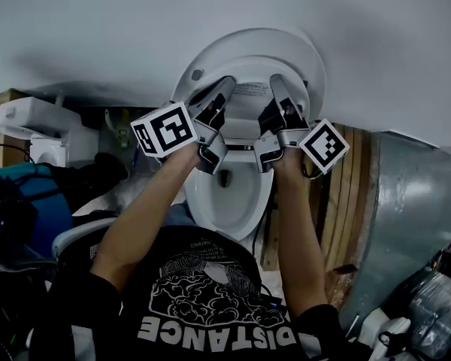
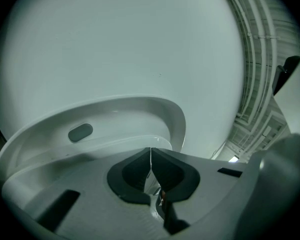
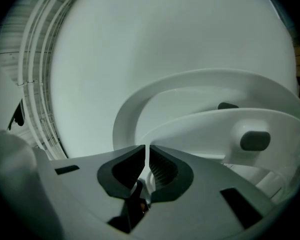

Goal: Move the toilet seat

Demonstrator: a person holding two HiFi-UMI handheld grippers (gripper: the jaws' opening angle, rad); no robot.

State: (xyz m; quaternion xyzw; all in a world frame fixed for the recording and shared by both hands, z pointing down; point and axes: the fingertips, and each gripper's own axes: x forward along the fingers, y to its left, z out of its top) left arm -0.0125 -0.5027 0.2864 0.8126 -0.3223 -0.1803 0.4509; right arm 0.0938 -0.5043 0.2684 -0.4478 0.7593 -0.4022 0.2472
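The white toilet seat (image 1: 249, 90) stands tilted up over the open bowl (image 1: 229, 198), with the round lid (image 1: 289, 45) behind it. Both my grippers reach up to the seat's underside, side by side. My left gripper (image 1: 224, 87) is shut, its tips against the seat's left half; in its own view the pads meet (image 2: 150, 151) below the seat's rim (image 2: 140, 106) and a grey bumper (image 2: 80, 132). My right gripper (image 1: 276, 86) rests on the right half, its jaws shut to a thin slit (image 3: 146, 149) with nothing seen between them, below the seat (image 3: 225, 121) and its bumper (image 3: 254, 140).
A wooden panel (image 1: 347, 201) and a grey metallic surface (image 1: 413, 201) stand right of the toilet. A white box (image 1: 30, 119) and dark and blue clutter (image 1: 19, 198) fill the left. A white bottle (image 1: 391, 337) sits at the bottom right.
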